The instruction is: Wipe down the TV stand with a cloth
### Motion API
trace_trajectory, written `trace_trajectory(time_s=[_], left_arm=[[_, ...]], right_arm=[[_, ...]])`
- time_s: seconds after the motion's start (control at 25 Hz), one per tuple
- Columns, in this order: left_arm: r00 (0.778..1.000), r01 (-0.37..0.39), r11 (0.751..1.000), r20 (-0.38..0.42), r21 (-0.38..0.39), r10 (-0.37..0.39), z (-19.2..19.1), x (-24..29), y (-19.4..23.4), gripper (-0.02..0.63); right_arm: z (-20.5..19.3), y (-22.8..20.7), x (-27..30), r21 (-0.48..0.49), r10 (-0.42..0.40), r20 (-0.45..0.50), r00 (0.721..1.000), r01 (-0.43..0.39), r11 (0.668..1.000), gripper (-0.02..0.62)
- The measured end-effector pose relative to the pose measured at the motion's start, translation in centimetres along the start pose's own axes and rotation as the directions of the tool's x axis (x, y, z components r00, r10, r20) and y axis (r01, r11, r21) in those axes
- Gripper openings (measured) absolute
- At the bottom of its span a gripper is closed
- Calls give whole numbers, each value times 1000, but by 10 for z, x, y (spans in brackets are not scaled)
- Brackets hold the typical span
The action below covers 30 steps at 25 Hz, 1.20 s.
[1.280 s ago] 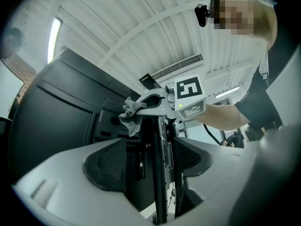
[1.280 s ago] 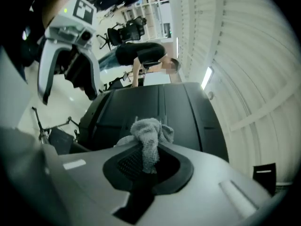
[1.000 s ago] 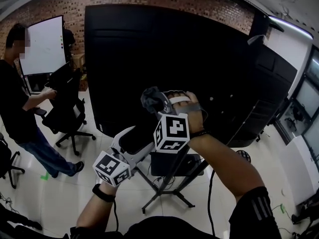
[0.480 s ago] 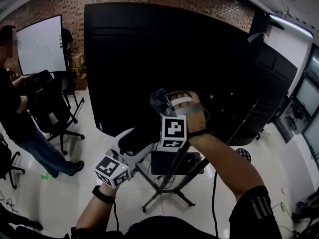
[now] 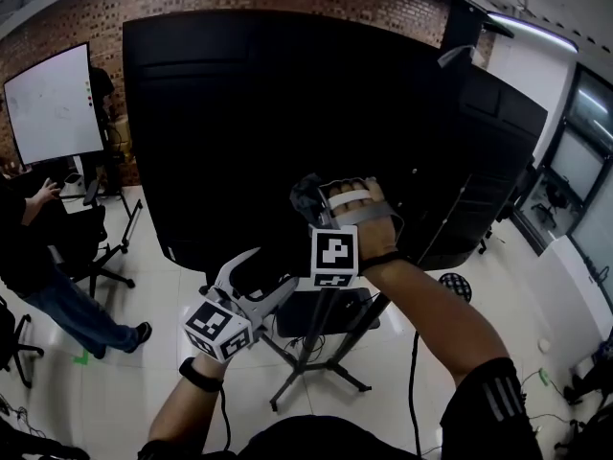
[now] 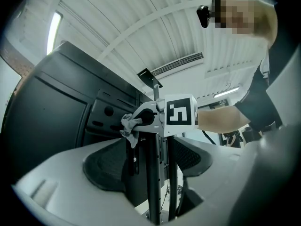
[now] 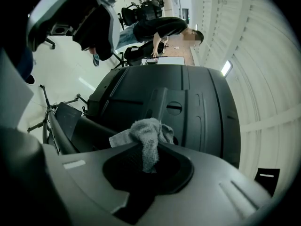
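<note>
The black TV's [image 5: 268, 113] back fills the head view, on a stand with a dark post [image 6: 153, 173] and splayed legs [image 5: 316, 372]. My right gripper [image 5: 308, 201] is shut on a crumpled grey cloth [image 5: 303, 190] held against the upper post, close to the TV's back. The cloth [image 7: 146, 138] hangs out between the right gripper's [image 7: 148, 161] jaws. Lower down, my left gripper [image 5: 254, 278] is open, its jaws standing on either side of the post. From the left gripper [image 6: 150, 164] view, the right gripper [image 6: 141, 119] and cloth [image 6: 129, 128] show higher on the post.
A black box or shelf [image 5: 326, 310] sits on the stand above the legs. At the left are a person [image 5: 38, 257], an office chair [image 5: 91, 238] and a whiteboard [image 5: 53, 103]. Black cabinets [image 5: 488, 171] stand at the right. Cables trail on the white floor.
The right gripper has moved the cloth slightly right along the post. The person and chair at the left have shifted further left. The left gripper has barely moved.
</note>
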State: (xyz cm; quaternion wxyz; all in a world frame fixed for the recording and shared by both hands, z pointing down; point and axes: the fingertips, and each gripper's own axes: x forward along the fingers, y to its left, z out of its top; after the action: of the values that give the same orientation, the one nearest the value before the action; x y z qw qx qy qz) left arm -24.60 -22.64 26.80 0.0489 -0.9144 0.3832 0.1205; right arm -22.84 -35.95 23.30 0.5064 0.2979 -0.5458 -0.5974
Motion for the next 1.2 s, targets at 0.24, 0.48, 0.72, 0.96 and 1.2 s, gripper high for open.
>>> trace_trajectory(time_s=[0.24,0.48,0.72,0.96,1.2], left_arm=[[1000,13,1000,-12,0,-13,-4,10,-11,337],[1000,7,1000,-17,4,-7,-1,15,-14,337],[1000,6,999,1,35,-6,15,32,-28,337],[1000,-8,998,-1,66,8,27,52,-42,337],[999,-41,997,-9,71,42,21,67,-52,337]], right_arm=[[9,-11,-38,196,-15,176,984,-20,980,35],[-26,-50,-87,508,-119,312,942,-60,859,37],[-78,-79,-109,581,-211,299,930,-2,814,37],[-113,-85,-107,595,-231,297,927,10,804,37],[-122,-66,-93,609,-227,357,906,-41,792,37]])
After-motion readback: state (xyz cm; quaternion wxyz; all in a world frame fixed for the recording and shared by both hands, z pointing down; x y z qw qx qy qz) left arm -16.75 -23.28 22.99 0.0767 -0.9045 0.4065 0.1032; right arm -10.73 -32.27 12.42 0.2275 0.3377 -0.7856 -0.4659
